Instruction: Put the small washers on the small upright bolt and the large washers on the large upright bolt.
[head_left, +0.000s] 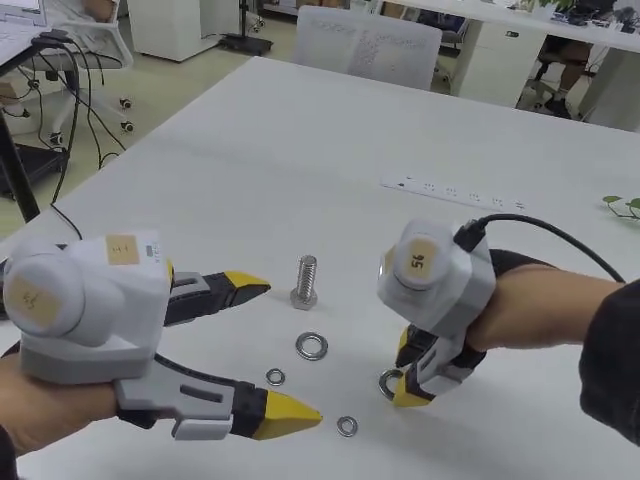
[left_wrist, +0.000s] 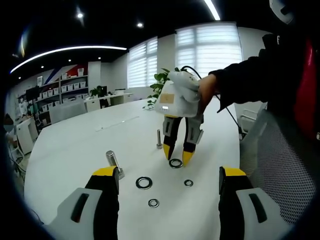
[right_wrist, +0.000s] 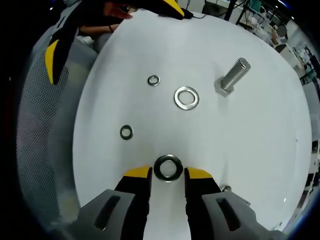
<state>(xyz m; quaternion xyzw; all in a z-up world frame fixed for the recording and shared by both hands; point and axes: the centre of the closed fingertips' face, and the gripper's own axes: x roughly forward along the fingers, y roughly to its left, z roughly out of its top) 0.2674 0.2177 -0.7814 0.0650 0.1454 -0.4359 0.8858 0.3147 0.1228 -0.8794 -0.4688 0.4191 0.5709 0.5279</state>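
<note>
Four washers: two large and two small, all down on the white table (head_left: 300, 150); neither bolt carries one yet.
Clock: read from the head view, 12 pointing away from the person, centred on the large bolt (head_left: 306, 280).
Large bolt: upright on its head, thread up, mid-table between the two tools. Nothing crowds its top, so a ring can drop straight over.
Loose large washer (head_left: 311, 346): flat, just beside the bolt at 6 o'clock.
Near small washer (head_left: 275, 377): flat, at 7 o'clock.
Far small washer (head_left: 347, 426): flat, farther out at 5 o'clock, apart from the other.
Small bolt (left_wrist: 159, 139): upright, seen in the left gripper view just beyond the right tool.
Right tongs (right_wrist: 168, 172): pointed steeply down at 4 o'clock, yellow tips set close on either side of the second large washer (right_wrist: 156, 168). They straddle its rim to pinch across the width; whether they bite yet I cannot tell.
Left tongs (head_left: 286, 350): wide apart, empty, low at 8 o'clock, tips aimed toward the washers. Judged to be standing by.
Step, judged: first pick, a large ring; from there its bolt lies at about 10 o'clock.
Risk, judged: a thin flat ring may skate out from between the tips.
</note>
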